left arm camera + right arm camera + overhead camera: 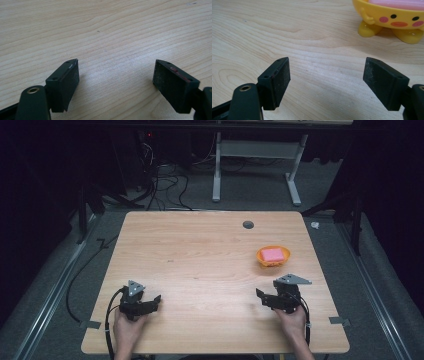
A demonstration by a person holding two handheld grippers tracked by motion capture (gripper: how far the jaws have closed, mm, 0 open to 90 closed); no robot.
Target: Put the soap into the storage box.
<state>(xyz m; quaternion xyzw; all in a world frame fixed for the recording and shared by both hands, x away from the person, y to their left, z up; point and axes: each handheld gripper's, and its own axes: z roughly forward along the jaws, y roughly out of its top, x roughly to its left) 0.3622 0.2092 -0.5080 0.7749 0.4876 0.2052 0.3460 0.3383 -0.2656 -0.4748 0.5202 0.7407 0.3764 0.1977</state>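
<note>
Near the table's front edge, a person's hands hold two grippers low over the wooden table. The left gripper and right gripper both have jaws spread wide, gripping nothing. Farther back on the right stands a yellow duck-faced bowl holding what looks like a pink sponge. A likely first step is reaching for it; the right gripper, already just short of the bowl, should approach level and centred.
</note>
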